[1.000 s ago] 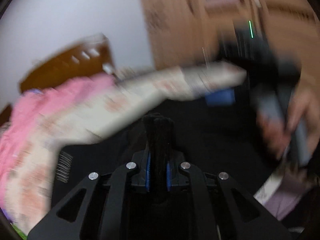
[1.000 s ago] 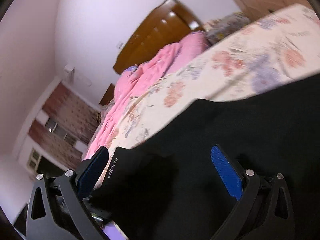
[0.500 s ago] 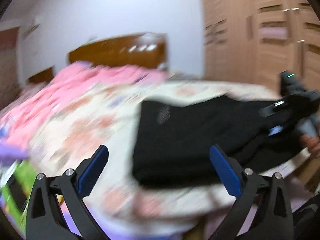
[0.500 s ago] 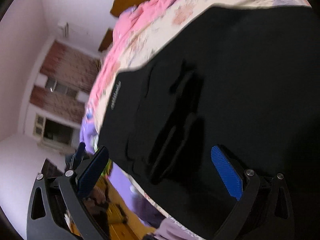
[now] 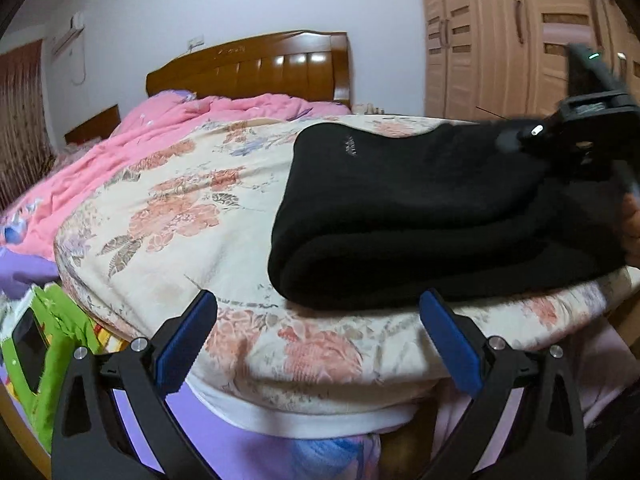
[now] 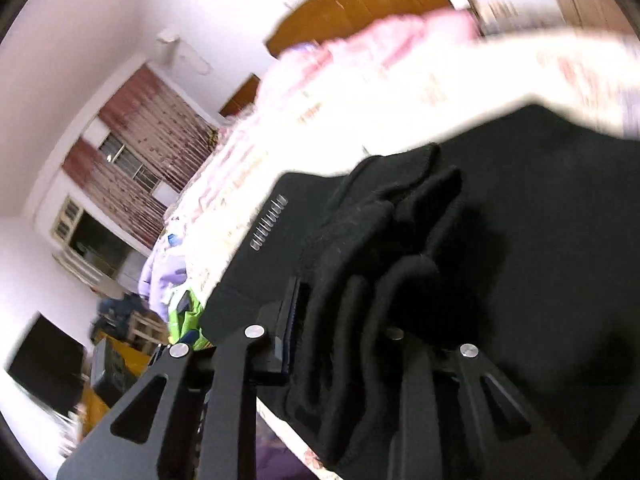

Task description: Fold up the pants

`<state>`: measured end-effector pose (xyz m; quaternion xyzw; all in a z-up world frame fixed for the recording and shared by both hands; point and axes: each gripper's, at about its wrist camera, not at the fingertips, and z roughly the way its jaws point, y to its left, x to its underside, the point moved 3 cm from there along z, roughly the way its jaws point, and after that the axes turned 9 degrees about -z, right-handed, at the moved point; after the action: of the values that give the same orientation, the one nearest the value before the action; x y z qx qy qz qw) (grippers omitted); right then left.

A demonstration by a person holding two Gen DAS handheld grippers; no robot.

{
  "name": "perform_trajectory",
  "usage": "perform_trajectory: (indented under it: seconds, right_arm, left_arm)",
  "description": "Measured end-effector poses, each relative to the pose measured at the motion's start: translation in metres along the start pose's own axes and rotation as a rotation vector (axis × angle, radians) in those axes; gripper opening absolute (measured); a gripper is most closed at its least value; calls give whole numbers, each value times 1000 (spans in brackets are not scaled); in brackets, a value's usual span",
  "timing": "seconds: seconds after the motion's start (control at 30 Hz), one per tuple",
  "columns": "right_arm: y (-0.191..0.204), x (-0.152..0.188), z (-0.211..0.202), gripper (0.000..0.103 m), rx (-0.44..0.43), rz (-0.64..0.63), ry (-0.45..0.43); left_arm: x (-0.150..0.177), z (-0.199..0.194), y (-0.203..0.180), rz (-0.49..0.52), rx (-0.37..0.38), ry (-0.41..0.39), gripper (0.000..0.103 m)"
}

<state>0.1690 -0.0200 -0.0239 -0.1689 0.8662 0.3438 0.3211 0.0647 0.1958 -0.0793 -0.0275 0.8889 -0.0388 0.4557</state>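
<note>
Black pants, thick fleece-like fabric, folded over into a doubled stack with a rounded fold edge facing the foot of the bed. Lying on the floral bedspread near the bed's near edge. Small pale logo on the top layer. In the right wrist view a bunched ridge of the fabric rises in folds.

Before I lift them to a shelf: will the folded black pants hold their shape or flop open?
The pants will probably sag: the fabric bunches in soft ridges where the right gripper, whose jaws have just been closing, pinches it. Thick rounded folds suggest some weight. Stacked layers lie loose, so they may slide apart.
</note>
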Motion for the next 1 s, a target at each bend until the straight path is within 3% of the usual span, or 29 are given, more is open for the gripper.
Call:
perform_trajectory:
  seconds: [0.2, 0.33, 0.47, 0.5, 0.6, 0.73, 0.87, 1.0]
  right_arm:
    - [21, -26, -18, 21, 0, -82, -96]
    - [4, -21, -38, 19, 21, -95, -145]
    - [-55, 14, -29, 19, 80, 14, -54]
    - [-69, 27, -19, 19, 99, 38, -18]
    - [-81, 34, -19, 18, 41, 104, -37]
    - [-73, 32, -21, 18, 73, 58, -44]
    - [-69, 28, -45, 18, 70, 48, -108]
    - [-79, 35, -48, 17, 111, 75, -85]
  left_arm:
    - [-22, 24, 16, -47, -84, -2, 101]
    - [-37, 34, 31, -123, -127, -13, 102]
    - [-26, 50, 27, -117, -146, 41, 102]
    - [-23, 49, 27, -142, -142, 18, 102]
    - [-21, 50, 34, -195, -118, 35, 102]
    - [-24, 51, 30, -142, -149, 40, 102]
    - [-29, 46, 19, -74, -195, 41, 102]
    - [-29, 47, 15, -62, -209, 37, 102]
